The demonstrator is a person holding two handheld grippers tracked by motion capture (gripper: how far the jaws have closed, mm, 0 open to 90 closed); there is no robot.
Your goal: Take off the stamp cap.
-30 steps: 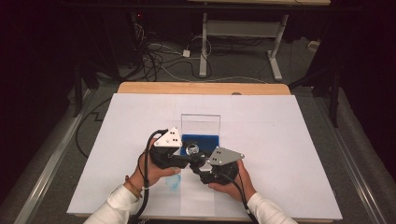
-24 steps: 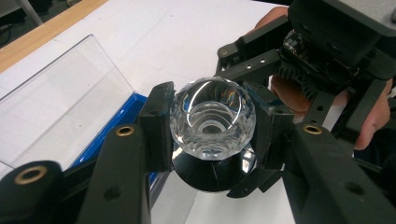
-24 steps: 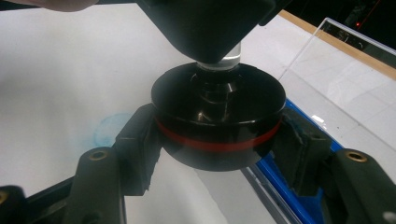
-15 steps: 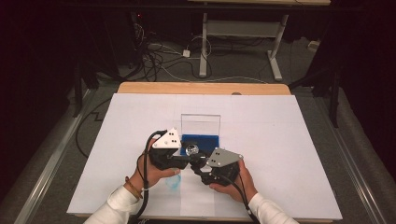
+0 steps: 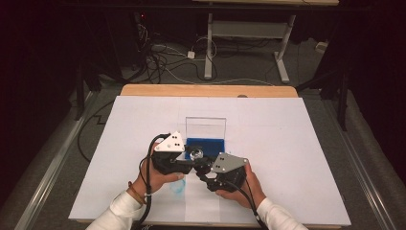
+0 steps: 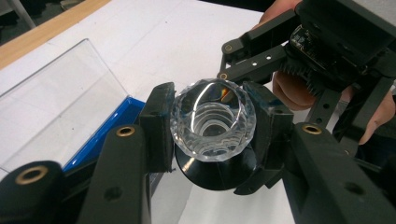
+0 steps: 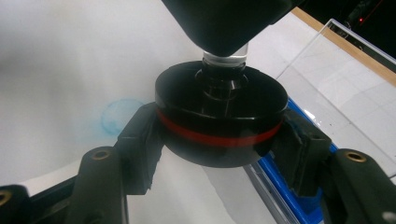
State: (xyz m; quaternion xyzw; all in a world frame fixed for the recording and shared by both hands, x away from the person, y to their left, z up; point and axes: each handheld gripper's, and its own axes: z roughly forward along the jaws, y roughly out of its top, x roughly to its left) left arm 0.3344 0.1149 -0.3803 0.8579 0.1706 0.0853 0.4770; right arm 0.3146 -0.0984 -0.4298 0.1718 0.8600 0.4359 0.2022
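A: High view's poor here – what's between the hands? Both grippers crowd it

B: Yep. From above it's just a glint: the clear faceted knob [image 5: 195, 154] in front of the blue tray [image 5: 210, 143], above the white tabletop [image 5: 287, 143]. Its black base is hidden under the grippers there

A: So which view helps?

B: Left gripper view: left gripper [image 6: 212, 123] closed on the clear faceted knob [image 6: 213, 119], pads touching both sides, black disc base [image 6: 215, 170] peeking out below. Right gripper's body and a hand sit just behind, partly cut off at the frame edge

A: And the right one?

B: Right gripper view: right gripper [image 7: 219, 140] clamped on the black disc base [image 7: 220, 119], which has a red band round the rim. Knob's top is hidden there by the left gripper's body, only a clear stub shows

A: Tray lid?

B: Clear lid [image 5: 205, 127] stands open at the tray's far edge. Tray inside hard to see, prob. empty. Faint bluish smudge [image 5: 177, 188] on the sheet near the left hand, can't tell what it is
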